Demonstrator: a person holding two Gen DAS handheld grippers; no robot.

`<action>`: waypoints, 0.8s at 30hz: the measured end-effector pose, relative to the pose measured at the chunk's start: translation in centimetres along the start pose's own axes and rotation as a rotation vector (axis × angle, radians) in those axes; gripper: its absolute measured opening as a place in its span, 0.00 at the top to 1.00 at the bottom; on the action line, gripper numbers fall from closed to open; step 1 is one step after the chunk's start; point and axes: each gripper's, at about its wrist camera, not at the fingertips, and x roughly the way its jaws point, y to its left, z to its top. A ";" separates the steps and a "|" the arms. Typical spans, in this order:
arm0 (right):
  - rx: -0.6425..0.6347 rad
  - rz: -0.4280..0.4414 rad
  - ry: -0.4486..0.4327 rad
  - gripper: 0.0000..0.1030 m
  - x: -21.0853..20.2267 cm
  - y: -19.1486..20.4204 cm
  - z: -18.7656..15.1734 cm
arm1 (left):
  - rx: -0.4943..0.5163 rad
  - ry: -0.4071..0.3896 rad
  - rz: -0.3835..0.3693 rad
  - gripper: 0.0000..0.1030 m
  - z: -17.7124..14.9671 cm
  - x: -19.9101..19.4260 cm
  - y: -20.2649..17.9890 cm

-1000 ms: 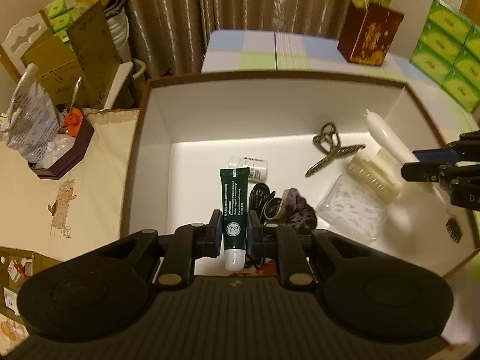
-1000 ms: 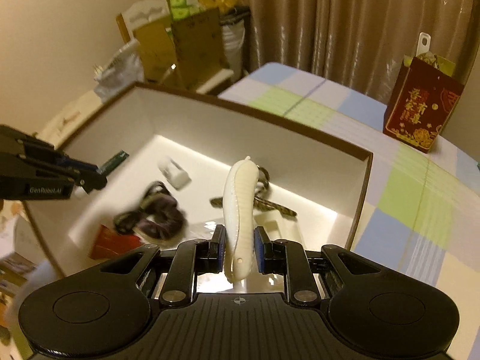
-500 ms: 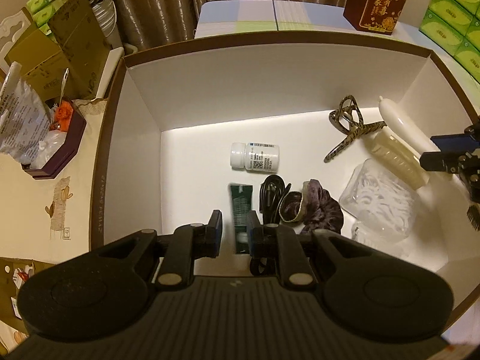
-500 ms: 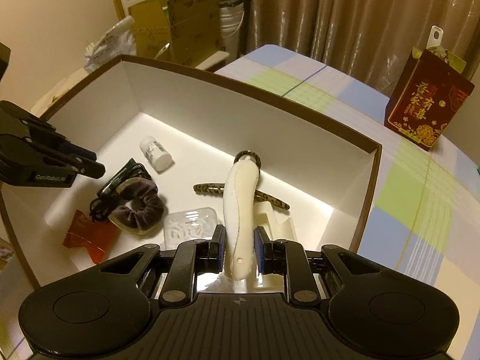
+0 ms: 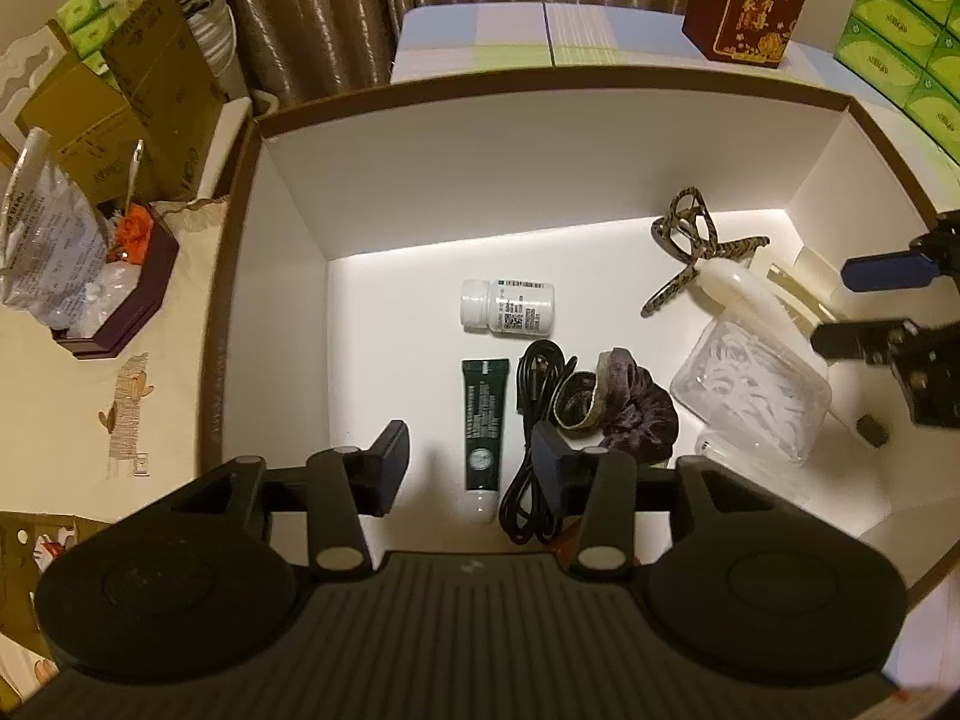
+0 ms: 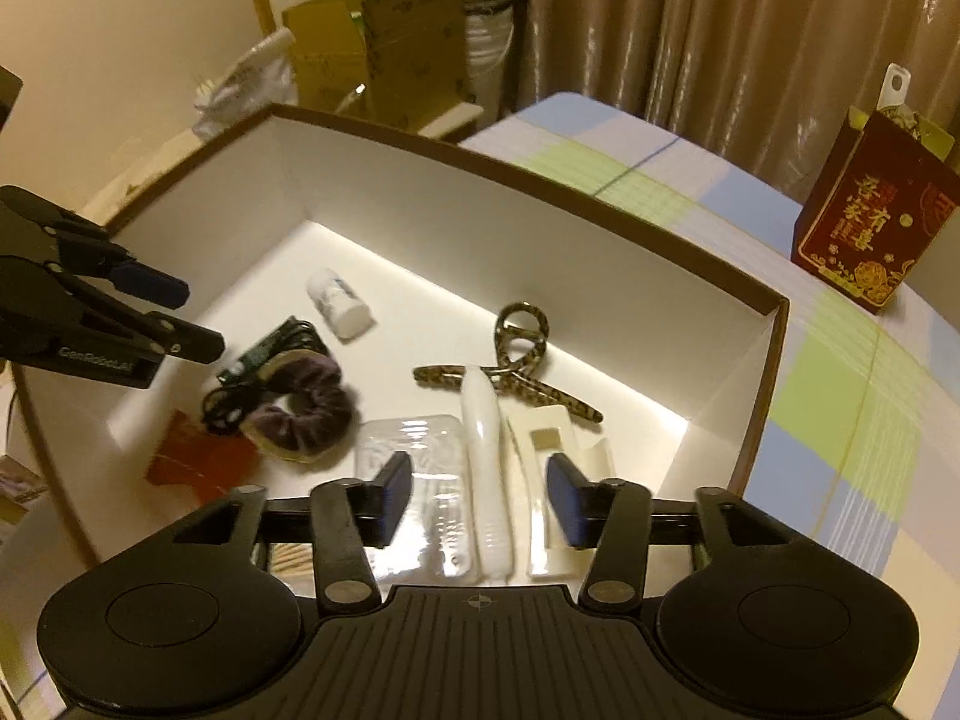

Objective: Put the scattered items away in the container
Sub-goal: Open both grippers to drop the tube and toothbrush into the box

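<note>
My left gripper (image 5: 471, 468) is opening, pads clear of the green tube (image 5: 482, 423) lying flat on the box (image 5: 540, 150) floor between them. My right gripper (image 6: 480, 495) is opening too, white handle (image 6: 489, 468) lying loose between its jaws. Beyond: scrunchie (image 5: 636, 405), pill bottle (image 5: 507, 306), leopard hair claw (image 6: 510, 366).

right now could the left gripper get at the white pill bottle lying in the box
Probably yes. The left gripper hangs over the box with its fingers opening, and the white pill bottle lies uncovered on the floor just past the dark green tube, with nothing on top of it.
</note>
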 end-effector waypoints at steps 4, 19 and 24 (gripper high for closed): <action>0.023 0.010 -0.034 0.23 -1.7 0.4 -0.6 | -0.004 -0.011 0.013 0.46 -0.3 -1.3 -0.3; 0.055 -0.072 -0.124 0.02 -7.6 3.3 -4.0 | -0.035 -0.114 0.040 0.18 -3.0 -7.1 -2.6; 0.078 -0.102 -0.123 0.02 -8.7 4.0 -5.3 | -0.048 -0.143 0.038 0.14 -4.4 -9.1 -3.4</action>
